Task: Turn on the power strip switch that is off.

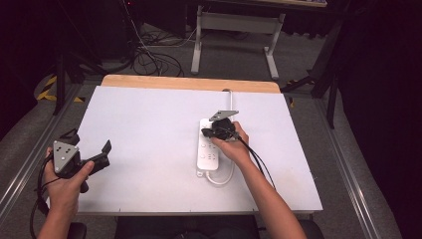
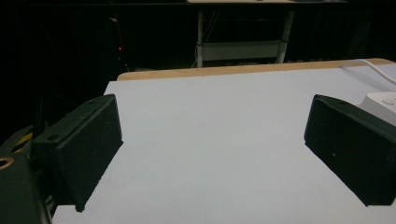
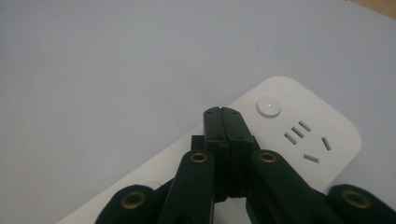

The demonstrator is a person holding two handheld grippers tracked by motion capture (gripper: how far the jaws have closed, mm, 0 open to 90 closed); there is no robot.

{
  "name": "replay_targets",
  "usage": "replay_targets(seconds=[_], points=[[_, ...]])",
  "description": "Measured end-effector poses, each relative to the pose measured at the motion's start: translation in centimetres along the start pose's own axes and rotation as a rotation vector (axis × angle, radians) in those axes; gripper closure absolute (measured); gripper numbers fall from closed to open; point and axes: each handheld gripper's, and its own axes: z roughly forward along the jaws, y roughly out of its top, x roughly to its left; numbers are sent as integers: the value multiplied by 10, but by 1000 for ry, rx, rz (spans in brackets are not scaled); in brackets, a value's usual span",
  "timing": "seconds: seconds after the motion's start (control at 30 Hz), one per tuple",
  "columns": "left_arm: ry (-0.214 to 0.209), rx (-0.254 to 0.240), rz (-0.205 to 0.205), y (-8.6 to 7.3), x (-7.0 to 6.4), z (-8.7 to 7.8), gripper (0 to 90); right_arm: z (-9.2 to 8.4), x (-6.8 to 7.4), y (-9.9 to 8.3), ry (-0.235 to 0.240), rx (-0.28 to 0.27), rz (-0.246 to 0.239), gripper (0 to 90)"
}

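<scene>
A white power strip [image 1: 209,158] lies lengthwise on the white table top [image 1: 144,119], right of its middle, with its white cable [image 1: 222,180] curling at the near end. My right gripper [image 1: 205,132] hovers over the strip's far half, jaws pressed together with nothing between them. In the right gripper view the shut tips [image 3: 222,114] point down beside the strip's round button [image 3: 269,106] and a socket [image 3: 306,140]. My left gripper [image 1: 88,142] rests at the table's left edge, open and empty. Its jaws [image 2: 212,116] stand wide apart, with the strip's corner [image 2: 380,103] behind the right one.
A wooden strip [image 1: 189,82] borders the table's far edge. Behind it stand a white desk frame [image 1: 234,30] and loose cables on the floor [image 1: 149,57]. Metal rails run along both sides of the table [image 1: 343,159].
</scene>
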Motion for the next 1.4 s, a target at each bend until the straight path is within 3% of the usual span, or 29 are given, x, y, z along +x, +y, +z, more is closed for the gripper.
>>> replay_targets(seconds=[0.57,1.03,1.2,1.4], points=[[-2,10,-5,-1,0,0,50,3,11,3,-75,40,-51,900],[-9,11,-8,-1,-1,0,46,6,9,18,-63,156,-31,900],[-14,12,-7,-1,-1,1,46,7,9,21,-65,176,-34,900],[-15,8,-15,-1,-1,0,46,9,10,20,-74,153,-26,900]])
